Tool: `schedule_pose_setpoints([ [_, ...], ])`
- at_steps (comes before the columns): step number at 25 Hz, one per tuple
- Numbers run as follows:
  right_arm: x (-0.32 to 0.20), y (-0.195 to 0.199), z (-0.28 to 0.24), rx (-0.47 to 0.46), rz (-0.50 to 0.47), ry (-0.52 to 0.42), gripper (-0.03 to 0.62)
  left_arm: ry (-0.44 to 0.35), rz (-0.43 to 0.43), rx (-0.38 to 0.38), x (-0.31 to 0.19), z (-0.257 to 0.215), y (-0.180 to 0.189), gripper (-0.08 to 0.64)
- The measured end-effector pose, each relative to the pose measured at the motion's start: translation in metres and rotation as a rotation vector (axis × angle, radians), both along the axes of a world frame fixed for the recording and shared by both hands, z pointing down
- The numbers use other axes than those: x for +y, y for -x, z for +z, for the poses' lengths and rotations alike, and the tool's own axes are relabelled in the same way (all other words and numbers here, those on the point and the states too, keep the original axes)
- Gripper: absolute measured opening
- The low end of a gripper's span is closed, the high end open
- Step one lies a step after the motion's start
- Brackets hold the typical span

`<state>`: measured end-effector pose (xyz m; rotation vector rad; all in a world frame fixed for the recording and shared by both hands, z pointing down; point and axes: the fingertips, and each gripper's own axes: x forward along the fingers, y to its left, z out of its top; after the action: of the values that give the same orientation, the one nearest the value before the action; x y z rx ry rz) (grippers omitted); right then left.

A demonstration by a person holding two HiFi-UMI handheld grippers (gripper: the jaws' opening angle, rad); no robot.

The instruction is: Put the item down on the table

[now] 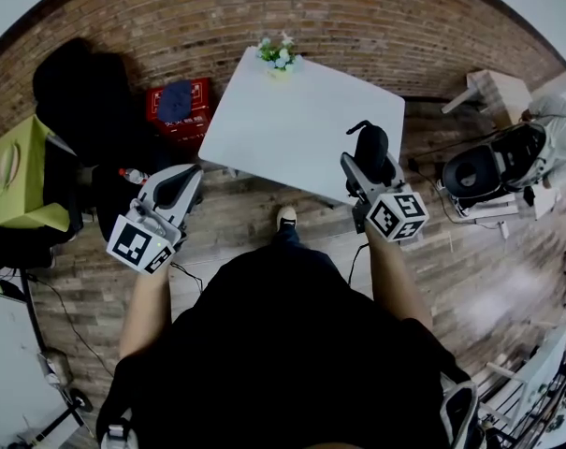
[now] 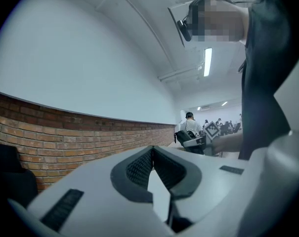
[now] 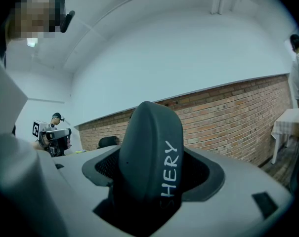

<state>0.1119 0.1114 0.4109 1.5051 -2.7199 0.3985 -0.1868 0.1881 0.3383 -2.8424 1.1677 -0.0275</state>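
One black item [image 3: 150, 147] sits clamped in the right gripper [image 1: 359, 166]; the left gripper [image 2: 152, 154] is closed, empty, near one white table [image 1: 292, 129].

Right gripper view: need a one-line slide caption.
Right gripper shut on a dark rounded item with white lettering, held up in front of a brick wall.

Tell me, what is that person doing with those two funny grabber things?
A person stands at a white square table with a two-jaw gripper in each hand. The right gripper is clamped on a dark grey rounded item with white letters and holds it up in the air near the table's near edge; it is not yet set down. The left gripper is off to the side with its jaws together and nothing in them. A small bunch of white flowers sits at the table's far edge.
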Motion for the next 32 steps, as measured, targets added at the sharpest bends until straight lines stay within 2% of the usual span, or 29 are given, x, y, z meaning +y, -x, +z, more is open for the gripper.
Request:
schedule_pose_setpoints([
  [15, -0.079, -0.027, 0.016, -0.005, -0.005, 0.033, 0.371, 0.062, -0.06, -0.028, -0.072, 0.018, -0.006, 0.012],
  [32, -0.139, -0.028, 0.027, 0.013, -0.026, 0.067, 0.371, 0.096, -0.096, -0.018, -0.124, 0.03, -0.001, 0.012],
])
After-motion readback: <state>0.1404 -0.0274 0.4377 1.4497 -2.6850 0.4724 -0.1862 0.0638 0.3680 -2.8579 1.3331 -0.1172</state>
